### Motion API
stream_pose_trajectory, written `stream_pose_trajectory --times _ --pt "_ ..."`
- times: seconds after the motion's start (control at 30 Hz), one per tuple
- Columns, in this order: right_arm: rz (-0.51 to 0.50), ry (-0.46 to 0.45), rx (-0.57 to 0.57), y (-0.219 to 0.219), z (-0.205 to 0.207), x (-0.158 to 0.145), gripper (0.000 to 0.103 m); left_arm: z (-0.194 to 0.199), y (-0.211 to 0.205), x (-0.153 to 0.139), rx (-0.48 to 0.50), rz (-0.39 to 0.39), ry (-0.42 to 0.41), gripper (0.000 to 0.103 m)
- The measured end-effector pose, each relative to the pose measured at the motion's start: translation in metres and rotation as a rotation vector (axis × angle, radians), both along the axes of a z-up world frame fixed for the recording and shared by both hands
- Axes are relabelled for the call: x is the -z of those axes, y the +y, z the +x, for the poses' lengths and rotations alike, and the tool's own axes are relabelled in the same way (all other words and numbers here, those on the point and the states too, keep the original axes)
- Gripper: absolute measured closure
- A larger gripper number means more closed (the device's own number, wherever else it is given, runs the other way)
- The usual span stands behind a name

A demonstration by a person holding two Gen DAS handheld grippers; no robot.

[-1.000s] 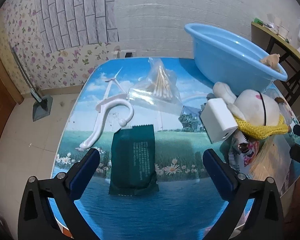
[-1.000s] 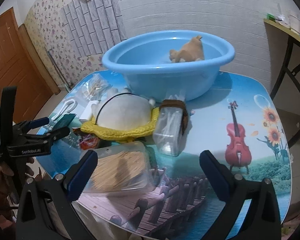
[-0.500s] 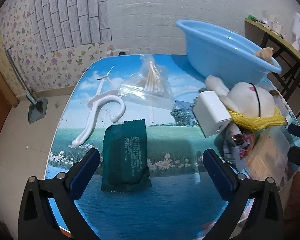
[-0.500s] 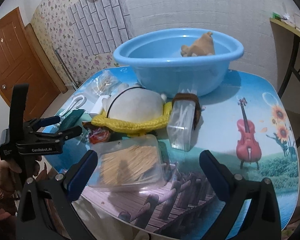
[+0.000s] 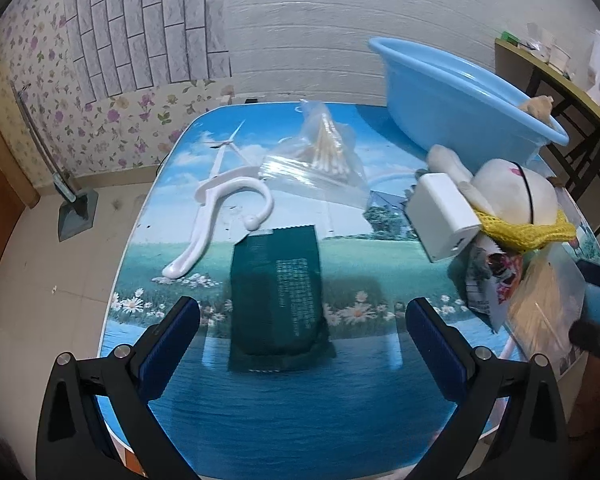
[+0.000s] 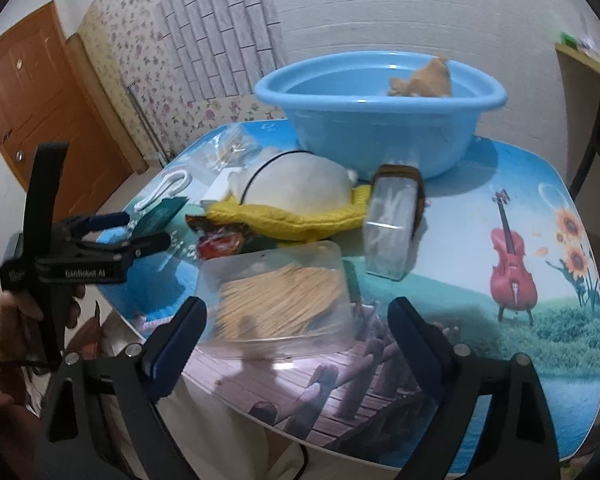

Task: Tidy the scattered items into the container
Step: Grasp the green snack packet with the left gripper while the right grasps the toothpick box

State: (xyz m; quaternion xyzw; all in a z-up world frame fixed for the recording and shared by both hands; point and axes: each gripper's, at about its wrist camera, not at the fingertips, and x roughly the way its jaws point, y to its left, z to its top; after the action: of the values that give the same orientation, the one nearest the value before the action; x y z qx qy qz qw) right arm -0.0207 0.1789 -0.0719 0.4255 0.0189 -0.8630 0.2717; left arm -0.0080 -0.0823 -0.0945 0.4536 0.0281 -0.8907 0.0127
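The left gripper [image 5: 302,316] has its jaws spread wide, one blue-padded finger on each side of the dark green packet [image 5: 278,300], neither touching it. The same gripper, in the right wrist view [image 6: 140,228], lies level, gripped by the left hand [image 6: 24,304] at its handle. The right gripper [image 6: 296,316] is likewise wide apart, fingers flanking the near end of the clear toothpick box [image 6: 278,302].

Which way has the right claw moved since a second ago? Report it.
Yes: the right claw moved forward, toward the toothpick box, which now looms nearer.
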Motion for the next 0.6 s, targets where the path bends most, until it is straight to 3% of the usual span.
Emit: stream_pose_trajectory --times 0.23,0.5,0.6 --pt "0.018 0.002 -0.013 -0.009 -0.002 0.002 0.005 -0.005 -0.003 0.005 0.010 0.016 0.016 0.003" --pt "0.059 0.033 -0.052 -0.021 0.002 0.000 0.005 -0.011 -0.004 0.004 0.021 -0.020 0.038 0.054" --pt "0.081 0.027 -0.050 -0.025 0.000 0.005 0.003 -0.009 -0.003 0.004 0.033 -0.023 0.043 0.055"
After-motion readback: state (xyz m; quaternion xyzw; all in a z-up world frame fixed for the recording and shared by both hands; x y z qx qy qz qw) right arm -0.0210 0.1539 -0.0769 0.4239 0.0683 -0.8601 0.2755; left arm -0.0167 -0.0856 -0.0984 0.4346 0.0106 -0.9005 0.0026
